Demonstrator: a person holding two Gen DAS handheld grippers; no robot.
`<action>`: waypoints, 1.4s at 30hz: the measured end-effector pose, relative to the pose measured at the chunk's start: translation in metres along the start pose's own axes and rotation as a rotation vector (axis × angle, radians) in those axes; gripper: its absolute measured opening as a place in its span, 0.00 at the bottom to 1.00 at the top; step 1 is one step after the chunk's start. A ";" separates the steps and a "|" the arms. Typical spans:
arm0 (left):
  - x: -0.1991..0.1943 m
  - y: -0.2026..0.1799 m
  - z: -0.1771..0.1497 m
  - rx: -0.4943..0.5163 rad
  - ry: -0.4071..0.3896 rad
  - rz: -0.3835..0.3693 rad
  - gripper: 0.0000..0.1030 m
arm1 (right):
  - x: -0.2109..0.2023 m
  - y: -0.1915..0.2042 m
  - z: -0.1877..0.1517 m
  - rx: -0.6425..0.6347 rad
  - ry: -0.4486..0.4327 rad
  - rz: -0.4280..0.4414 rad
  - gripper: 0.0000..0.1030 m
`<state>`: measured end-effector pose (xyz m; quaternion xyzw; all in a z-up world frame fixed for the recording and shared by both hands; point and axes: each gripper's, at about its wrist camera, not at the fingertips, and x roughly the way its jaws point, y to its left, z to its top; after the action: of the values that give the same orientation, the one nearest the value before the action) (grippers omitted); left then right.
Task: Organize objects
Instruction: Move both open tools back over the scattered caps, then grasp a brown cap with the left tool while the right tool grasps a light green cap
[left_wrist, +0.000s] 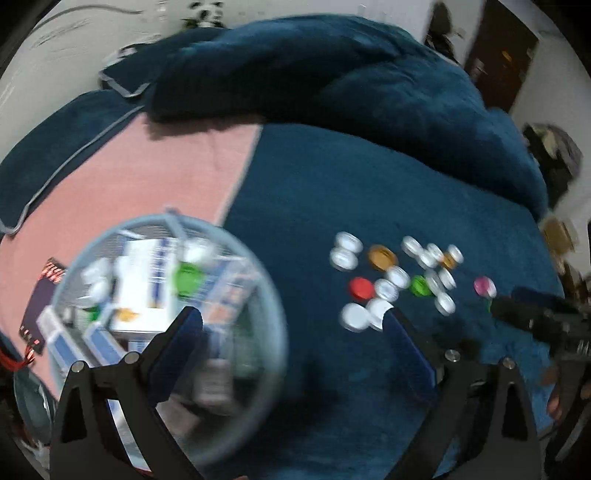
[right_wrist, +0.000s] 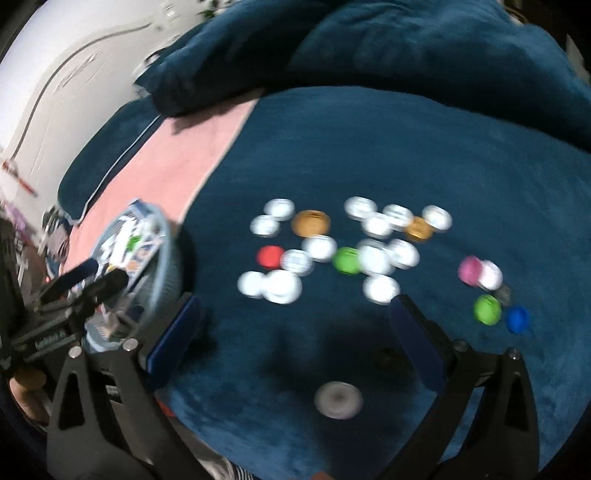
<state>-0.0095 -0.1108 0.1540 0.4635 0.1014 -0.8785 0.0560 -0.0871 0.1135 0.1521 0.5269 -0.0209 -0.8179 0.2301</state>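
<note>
Nearest the lens in the right wrist view, the right gripper (right_wrist: 293, 325) stands with its blue pads spread wide and nothing between them; a single pale cap (right_wrist: 338, 400) lies on the blue blanket (right_wrist: 406, 147) in the lower centre, between the fingers and apart from the rest. In the left wrist view the left gripper (left_wrist: 291, 332) is likewise spread and empty, its left finger over the round mesh basket (left_wrist: 92, 243) at lower left, which already holds boxes and a green cap (left_wrist: 189, 278). Beyond, mid-frame, the scattered caps (right_wrist: 321, 247) lie in a loose cluster: mostly white, with a red cap (right_wrist: 269, 256), two tan ones and a green one; a smaller group with a pink cap (right_wrist: 470, 269) sits at right. Judged stage: between picks, sorting well short of done. The next move calls for lowering one gripper over a single cap and closing squarely on its rim. Motion blur smears both views; box labels are unreadable, and whether neighbouring caps touch or overlap cannot be settled. A pink sheet (left_wrist: 147, 173) and pillows lie farthest.
</note>
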 end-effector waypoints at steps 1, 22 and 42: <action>0.003 -0.011 -0.002 0.022 0.008 -0.002 0.96 | -0.002 -0.018 -0.005 0.041 -0.003 -0.006 0.99; 0.111 -0.200 -0.058 0.309 0.192 -0.172 0.88 | -0.025 -0.184 -0.042 0.386 -0.012 -0.212 0.99; 0.125 -0.181 -0.056 0.265 0.185 -0.159 0.30 | 0.057 -0.172 -0.018 0.313 0.108 -0.169 0.86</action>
<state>-0.0698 0.0777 0.0429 0.5362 0.0260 -0.8394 -0.0849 -0.1519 0.2478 0.0479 0.5993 -0.0914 -0.7916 0.0766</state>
